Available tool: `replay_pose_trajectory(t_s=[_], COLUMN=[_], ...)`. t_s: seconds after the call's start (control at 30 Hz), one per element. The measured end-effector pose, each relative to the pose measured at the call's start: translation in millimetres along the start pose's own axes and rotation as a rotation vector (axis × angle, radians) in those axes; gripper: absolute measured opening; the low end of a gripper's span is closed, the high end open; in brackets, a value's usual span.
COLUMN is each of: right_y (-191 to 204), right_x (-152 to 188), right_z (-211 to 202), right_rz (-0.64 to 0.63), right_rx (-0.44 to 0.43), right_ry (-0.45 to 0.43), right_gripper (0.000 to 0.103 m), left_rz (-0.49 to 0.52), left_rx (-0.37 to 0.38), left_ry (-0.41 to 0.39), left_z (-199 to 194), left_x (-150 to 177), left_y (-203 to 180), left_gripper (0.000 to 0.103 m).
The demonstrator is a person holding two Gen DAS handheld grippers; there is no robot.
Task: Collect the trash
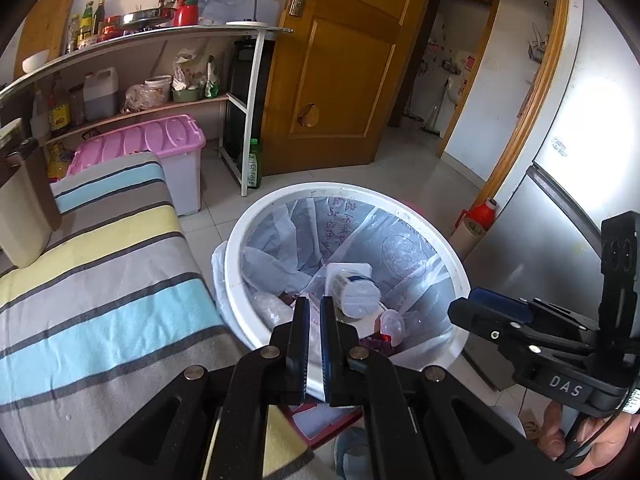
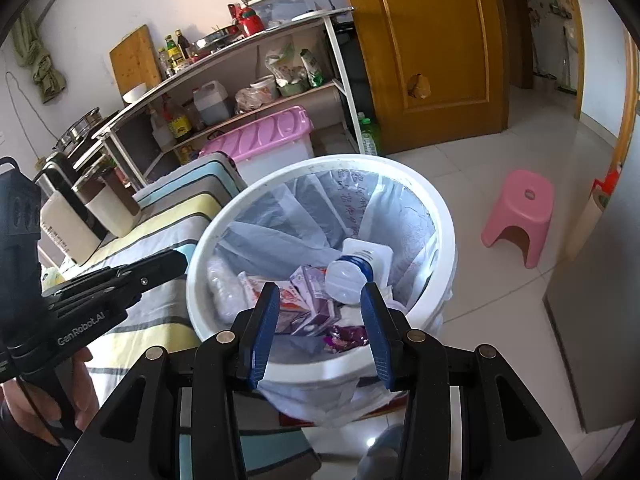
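A white trash bin lined with a clear plastic bag stands on the floor beside the striped table; it also shows in the right wrist view. Inside lie a clear plastic bottle, purple cartons and wrappers. My left gripper is over the bin's near rim, its fingers almost together with nothing visible between them. My right gripper is open and empty above the bin's near rim. It also shows at the right edge of the left wrist view.
A table with a striped cloth stands left of the bin, with a cream appliance on it. A pink-lidded storage box and a shelf rack stand behind. A pink stool, a wooden door and a grey fridge are nearby.
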State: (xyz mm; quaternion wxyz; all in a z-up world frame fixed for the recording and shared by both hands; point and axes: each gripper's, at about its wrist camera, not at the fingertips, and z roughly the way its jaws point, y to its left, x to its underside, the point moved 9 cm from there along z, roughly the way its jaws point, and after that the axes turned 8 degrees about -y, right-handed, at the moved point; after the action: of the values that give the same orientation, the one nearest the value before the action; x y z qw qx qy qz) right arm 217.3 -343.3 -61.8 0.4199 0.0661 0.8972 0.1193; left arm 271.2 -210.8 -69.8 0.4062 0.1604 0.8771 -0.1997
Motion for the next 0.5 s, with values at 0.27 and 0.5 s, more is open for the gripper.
replay_pose_trajectory(t_s=[0.27, 0.5], right_y=[29, 61], right_x=[5, 16], right_z=[-32, -62], right_rz=[-0.052, -0.1], right_rx=[-0.026, -0.063], right_ry=[-0.031, -0.055], right_gripper=[0.043, 0.043], left_rz=[0.0, 0.0], left_rx=[-0.02, -0.047], left_ry=[-0.036, -0.075], left_z=[-38, -77], left_x=[10, 23], left_y=[0, 2], left_gripper=[0.006, 0.007])
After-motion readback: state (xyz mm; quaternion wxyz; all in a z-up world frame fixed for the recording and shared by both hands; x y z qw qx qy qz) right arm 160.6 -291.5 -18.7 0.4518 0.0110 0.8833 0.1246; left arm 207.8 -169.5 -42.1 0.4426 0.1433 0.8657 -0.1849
